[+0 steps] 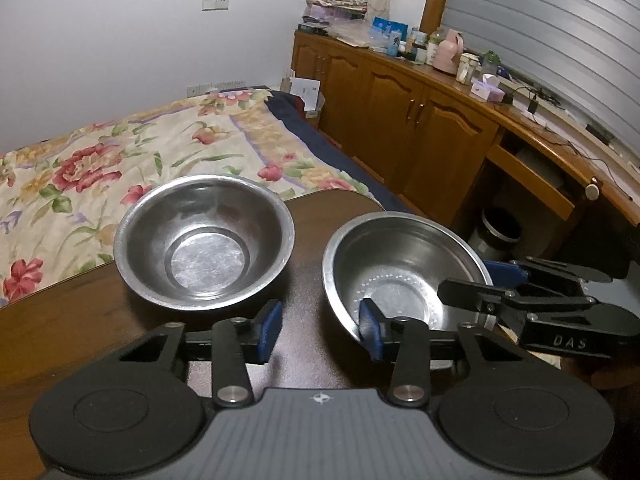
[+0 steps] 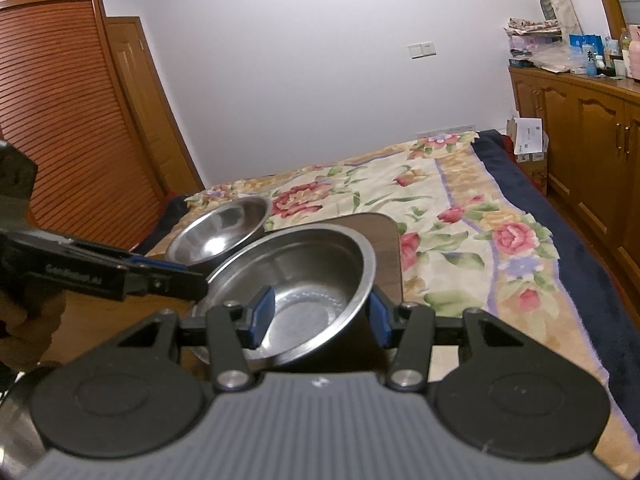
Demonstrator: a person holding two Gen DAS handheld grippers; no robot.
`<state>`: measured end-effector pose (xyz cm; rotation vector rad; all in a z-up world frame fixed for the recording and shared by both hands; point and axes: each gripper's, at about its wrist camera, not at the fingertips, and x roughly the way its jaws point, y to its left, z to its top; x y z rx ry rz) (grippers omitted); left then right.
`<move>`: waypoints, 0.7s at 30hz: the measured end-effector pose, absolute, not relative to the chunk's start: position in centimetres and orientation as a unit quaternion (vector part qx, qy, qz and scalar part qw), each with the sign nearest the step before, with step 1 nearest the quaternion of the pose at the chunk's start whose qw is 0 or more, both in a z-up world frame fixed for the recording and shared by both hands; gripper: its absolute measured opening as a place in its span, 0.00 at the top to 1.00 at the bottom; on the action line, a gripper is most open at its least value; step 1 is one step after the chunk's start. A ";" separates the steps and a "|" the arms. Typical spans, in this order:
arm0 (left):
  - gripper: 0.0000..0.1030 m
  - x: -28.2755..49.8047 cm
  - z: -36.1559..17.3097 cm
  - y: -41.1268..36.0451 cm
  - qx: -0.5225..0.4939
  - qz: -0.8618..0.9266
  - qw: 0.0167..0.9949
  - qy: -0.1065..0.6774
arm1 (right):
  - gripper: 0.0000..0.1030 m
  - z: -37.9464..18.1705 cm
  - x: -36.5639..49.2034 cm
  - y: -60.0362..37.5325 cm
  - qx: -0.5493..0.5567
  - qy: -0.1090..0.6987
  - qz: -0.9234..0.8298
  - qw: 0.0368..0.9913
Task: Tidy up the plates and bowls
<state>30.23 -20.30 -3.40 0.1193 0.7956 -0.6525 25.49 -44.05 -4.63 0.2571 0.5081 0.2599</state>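
Observation:
Two steel bowls stand on a dark wooden table (image 1: 310,240). The left bowl (image 1: 202,240) sits upright and empty, and appears further back (image 2: 222,232) in the right wrist view. The right bowl (image 1: 404,276) (image 2: 296,280) looks tilted. My left gripper (image 1: 319,331) is open, its right pad against that bowl's near rim; from the right wrist view its tip (image 2: 196,278) meets the bowl's left rim. My right gripper (image 2: 321,318) is open and straddles the bowl's wall, one finger inside and one outside. It comes in from the right (image 1: 488,284) in the left wrist view.
A bed with a floral blanket (image 1: 140,152) lies just beyond the table. Wooden cabinets (image 1: 400,120) with a cluttered top and an open drawer (image 1: 532,176) run along the right, a bin (image 1: 496,232) beneath. A louvred wardrobe (image 2: 68,120) stands left. A hand (image 2: 24,320) holds the left gripper.

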 end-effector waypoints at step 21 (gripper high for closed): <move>0.76 30.0 -3.8 -20.1 0.044 -0.323 0.853 0.406 | 0.67 -4.9 25.7 -43.1 0.131 0.272 0.143 0.943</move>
